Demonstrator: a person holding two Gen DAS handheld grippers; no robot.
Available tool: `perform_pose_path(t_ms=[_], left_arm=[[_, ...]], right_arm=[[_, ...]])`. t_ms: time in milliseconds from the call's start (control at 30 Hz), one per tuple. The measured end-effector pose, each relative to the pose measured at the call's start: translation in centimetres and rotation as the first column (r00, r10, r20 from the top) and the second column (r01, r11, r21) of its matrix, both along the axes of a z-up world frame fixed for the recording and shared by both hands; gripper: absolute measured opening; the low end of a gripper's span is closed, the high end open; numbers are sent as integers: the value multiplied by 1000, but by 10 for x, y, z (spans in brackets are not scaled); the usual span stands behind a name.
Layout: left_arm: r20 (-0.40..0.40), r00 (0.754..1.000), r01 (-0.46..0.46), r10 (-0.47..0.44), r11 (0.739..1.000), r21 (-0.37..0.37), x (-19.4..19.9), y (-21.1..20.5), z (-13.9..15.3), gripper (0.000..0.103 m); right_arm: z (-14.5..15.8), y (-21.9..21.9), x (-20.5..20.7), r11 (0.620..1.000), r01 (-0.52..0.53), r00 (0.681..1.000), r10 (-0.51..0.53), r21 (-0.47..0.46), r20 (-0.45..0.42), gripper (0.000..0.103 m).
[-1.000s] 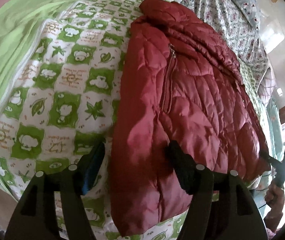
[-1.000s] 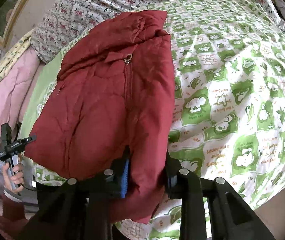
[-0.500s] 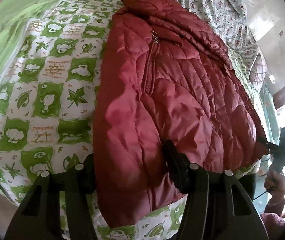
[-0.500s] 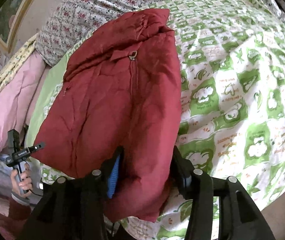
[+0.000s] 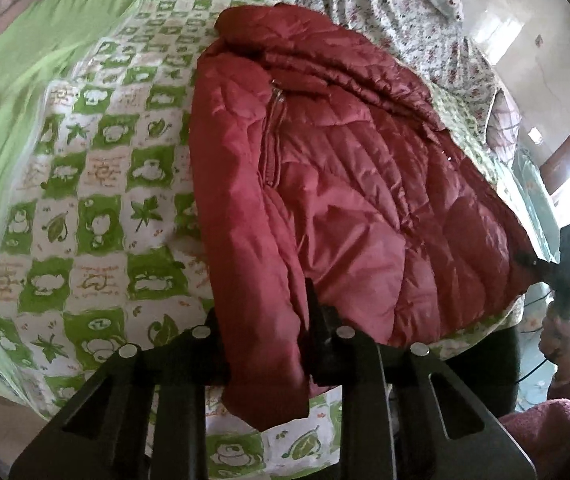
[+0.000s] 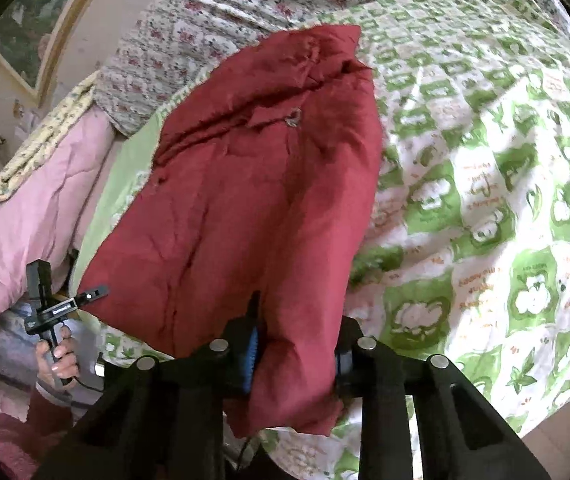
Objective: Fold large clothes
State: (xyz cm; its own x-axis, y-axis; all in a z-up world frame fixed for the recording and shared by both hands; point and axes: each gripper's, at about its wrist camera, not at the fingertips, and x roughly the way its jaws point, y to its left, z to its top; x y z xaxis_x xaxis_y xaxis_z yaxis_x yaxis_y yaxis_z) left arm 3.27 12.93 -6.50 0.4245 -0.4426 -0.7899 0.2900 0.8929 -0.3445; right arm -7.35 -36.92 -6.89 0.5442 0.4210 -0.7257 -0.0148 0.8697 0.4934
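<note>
gripping the red jacket [image 5: 349, 184] hem, both tongs [image 5: 263, 344] [image 6: 297, 344] clamp shut.

Left gripper [image 5: 263, 332] and right gripper [image 6: 297, 344], each clamped on red fabric, fingers forward

Quilted jacket [image 5: 349, 184] cloth has a slight sheen; printed quilt [image 5: 97, 216] looks matt cotton

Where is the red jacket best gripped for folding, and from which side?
Its bottom hem, near each corner, from the near edge of the quilt: the red jacket lies flat, collar far, hem nearest that edge. The left claw and right claw clamp there.
</note>
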Motion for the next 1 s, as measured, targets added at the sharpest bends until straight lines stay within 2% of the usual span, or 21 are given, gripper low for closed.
perform_pose_path(t_ms=[267,567,733,1000], left_arm=[[64,998,-9,12,998,-56,-1,-1,27,17],[186,982,-23,44,993,-115,10,-3,77,17],[244,968,-27,64,988,-152,28,-8,103,17],[311,947,-38,85,987,-154,72,-22,137,17]], right_arm=[[23,0,1,999,-7,997,4,47,73,24],[56,-3,11,995,-14,984,-4,103,176,23],[77,-7,26,992,-13,970,-18,123,244,22],[105,-16,73,991,20,943,-62,131,328,22]])
